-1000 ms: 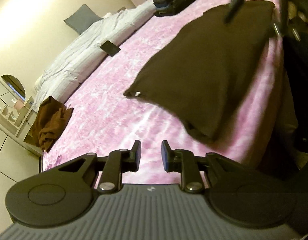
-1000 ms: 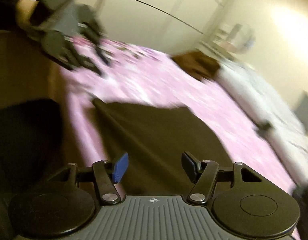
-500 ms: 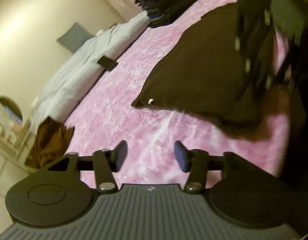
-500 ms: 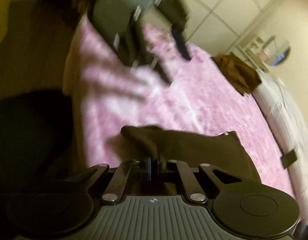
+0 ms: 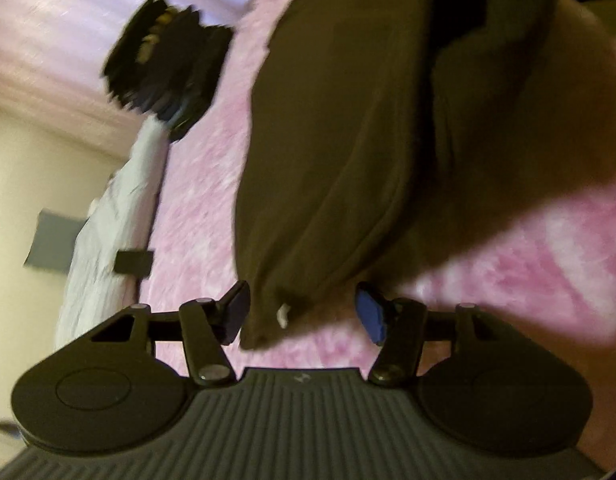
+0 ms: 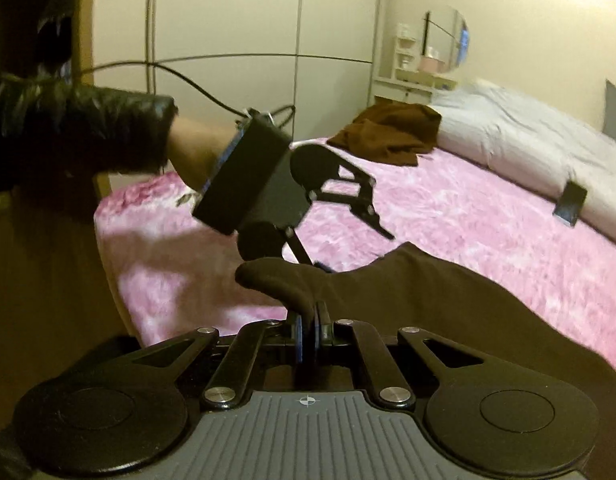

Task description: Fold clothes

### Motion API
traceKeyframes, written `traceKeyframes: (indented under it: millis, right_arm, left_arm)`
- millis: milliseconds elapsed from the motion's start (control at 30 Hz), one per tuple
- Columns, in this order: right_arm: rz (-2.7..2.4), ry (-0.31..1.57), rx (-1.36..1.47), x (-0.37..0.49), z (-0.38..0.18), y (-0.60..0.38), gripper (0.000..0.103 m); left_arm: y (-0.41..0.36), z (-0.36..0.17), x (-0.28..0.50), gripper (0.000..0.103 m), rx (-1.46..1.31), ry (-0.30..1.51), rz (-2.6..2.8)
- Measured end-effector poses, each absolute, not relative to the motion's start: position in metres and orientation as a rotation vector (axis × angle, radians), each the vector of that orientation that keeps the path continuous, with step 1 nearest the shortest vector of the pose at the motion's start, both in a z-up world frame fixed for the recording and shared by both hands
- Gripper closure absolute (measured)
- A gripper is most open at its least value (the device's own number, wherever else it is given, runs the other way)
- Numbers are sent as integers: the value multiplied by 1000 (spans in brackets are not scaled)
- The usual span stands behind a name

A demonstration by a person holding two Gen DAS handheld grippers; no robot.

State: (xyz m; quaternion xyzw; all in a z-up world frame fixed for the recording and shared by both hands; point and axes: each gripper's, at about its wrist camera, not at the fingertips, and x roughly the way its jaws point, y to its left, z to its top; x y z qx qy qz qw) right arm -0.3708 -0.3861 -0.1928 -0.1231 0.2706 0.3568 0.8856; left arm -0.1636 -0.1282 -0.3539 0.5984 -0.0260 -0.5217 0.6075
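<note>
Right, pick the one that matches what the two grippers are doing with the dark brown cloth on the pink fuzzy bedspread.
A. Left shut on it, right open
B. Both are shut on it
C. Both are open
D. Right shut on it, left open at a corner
D: the right gripper pinches a fold of the dark brown cloth, while the left gripper stands open around a corner.

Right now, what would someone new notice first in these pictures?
Probably the pink blanket covering the bed, with a dark brown garment lying across its near side. The right gripper is shut on the garment's edge, while the left gripper is open around another corner. A crumpled brown cloth sits at the far end.
</note>
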Motion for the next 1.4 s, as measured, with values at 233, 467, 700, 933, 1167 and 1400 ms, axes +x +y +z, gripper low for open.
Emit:
traceKeyframes:
  millis: [233, 467, 700, 933, 1167, 1400]
  right_arm:
    - [745, 525, -159, -371, -182, -414, 100]
    - [574, 399, 75, -399, -157, -501, 100]
    - [265, 310, 264, -457, -152, -615, 100]
    - [36, 422, 468, -491, -203, -690, 100]
    - [26, 479, 570, -511, -218, -707, 100]
    - [30, 500, 554, -510, -230, -705, 100]
  left_arm:
    - [-169, -332, -154, 93, 1371, 13, -1237]
    - [-243, -267, -164, 94, 1397, -19, -1218]
    - [-384, -253, -207, 94, 1471, -174, -1338]
    - [-498, -324, -251, 94, 1569, -186, -1516]
    - [-517, -337, -259, 94, 1626, -233, -1565]
    - [-523, -343, -268, 94, 1642, -247, -1585]
